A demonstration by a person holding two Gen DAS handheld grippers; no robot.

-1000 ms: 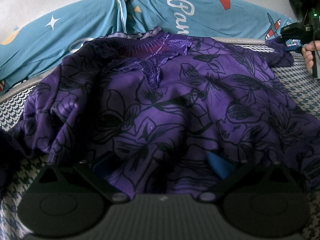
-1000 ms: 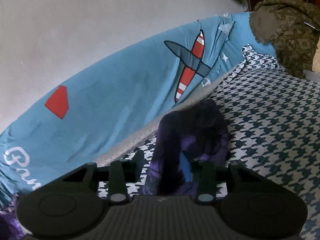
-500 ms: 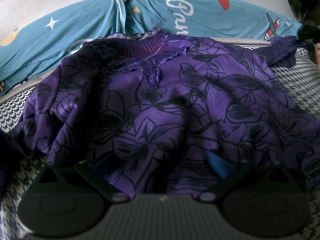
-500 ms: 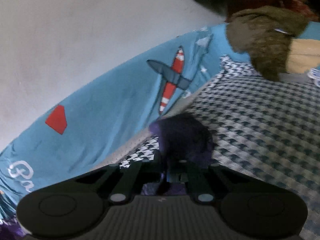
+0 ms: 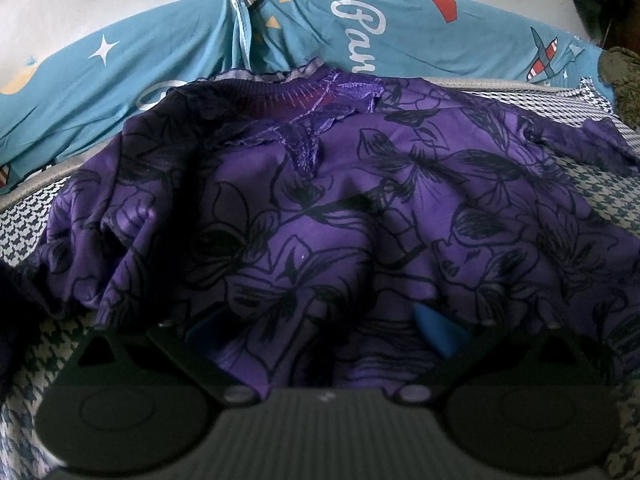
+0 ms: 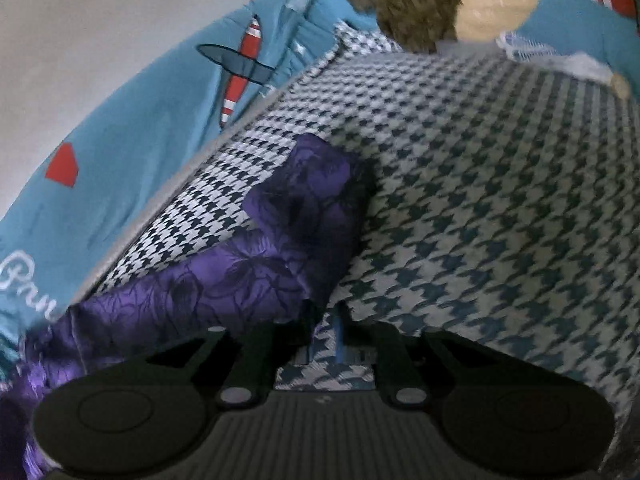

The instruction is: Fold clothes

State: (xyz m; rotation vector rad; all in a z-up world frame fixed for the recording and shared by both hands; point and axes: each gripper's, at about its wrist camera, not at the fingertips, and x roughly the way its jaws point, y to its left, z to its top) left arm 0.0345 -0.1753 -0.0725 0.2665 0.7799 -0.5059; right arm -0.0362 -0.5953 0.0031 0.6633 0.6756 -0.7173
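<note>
A purple top with black flower print (image 5: 340,216) lies spread on the houndstooth bed cover (image 5: 600,196), its collar toward the far side. My left gripper (image 5: 320,332) rests at the near hem, jaws wide apart, with the hem cloth lying loosely between the blue pads (image 5: 436,332). In the right wrist view the top's sleeve (image 6: 312,208) lies stretched out on the cover. My right gripper (image 6: 324,336) is at the sleeve's near edge, its jaws opening by a narrow gap. The cover shows through that gap, and the sleeve cloth lies against the left finger.
A blue sheet with planes and lettering (image 5: 400,20) runs along the bed's far edge below a pale wall. An olive-brown bundle of cloth (image 6: 416,4) sits at the far right corner. Bare houndstooth cover (image 6: 500,220) stretches to the right of the sleeve.
The right gripper shut on the sleeve end, drew it out to the right, and its jaws now stand slightly apart with the sleeve laid flat. The left gripper stayed put.
</note>
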